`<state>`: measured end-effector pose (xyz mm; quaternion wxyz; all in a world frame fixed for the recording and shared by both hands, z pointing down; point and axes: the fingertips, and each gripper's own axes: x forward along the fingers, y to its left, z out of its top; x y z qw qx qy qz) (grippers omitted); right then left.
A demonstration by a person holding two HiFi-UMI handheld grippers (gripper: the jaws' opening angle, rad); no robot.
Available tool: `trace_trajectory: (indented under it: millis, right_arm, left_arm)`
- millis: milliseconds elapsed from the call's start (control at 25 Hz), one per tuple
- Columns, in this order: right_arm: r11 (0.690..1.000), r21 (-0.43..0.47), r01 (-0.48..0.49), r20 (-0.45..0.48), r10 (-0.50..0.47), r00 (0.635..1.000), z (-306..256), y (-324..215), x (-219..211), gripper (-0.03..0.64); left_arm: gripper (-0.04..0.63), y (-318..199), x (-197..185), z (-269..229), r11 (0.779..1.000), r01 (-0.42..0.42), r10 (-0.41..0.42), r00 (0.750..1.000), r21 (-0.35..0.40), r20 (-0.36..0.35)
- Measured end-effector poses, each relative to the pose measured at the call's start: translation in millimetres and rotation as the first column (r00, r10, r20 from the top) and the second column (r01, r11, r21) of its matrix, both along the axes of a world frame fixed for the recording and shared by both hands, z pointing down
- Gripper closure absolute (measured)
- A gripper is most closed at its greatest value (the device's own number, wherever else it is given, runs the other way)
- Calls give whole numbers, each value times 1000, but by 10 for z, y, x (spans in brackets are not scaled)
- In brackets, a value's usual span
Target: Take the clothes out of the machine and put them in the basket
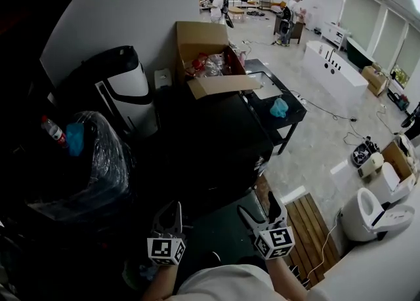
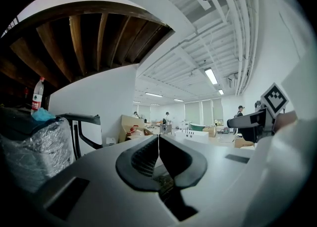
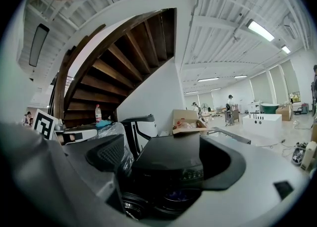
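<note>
A black washing machine (image 1: 203, 142) stands in front of me, dark and low in the head view. In the right gripper view its black top (image 3: 171, 159) fills the gap between the jaws, with the round door (image 3: 173, 201) showing below. My right gripper (image 1: 261, 213) (image 3: 166, 157) is open and holds nothing. The left gripper (image 1: 172, 209) (image 2: 158, 139) hangs beside it at the same height, with its jaws pressed together and empty. Both are short of the machine's front. I see no clothes, and I cannot make out a basket.
A plastic-wrapped bin (image 1: 79, 162) with a bottle on top stands at the left, a black-and-white appliance (image 1: 125, 90) behind it. An open cardboard box (image 1: 210, 63) sits past the machine, next to a black low table (image 1: 289, 119). A wooden pallet (image 1: 315, 227) and white appliances (image 1: 374, 211) are at the right.
</note>
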<state>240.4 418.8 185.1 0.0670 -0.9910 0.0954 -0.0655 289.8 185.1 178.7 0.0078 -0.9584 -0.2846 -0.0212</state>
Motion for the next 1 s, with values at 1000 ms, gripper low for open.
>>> trace_trajectory:
  millis: [1000]
  right_arm:
    - [982, 56, 181, -14, -181, 983, -191, 591, 367, 146]
  left_arm:
    - [575, 569, -85, -187, 986, 166, -166, 986, -21, -1]
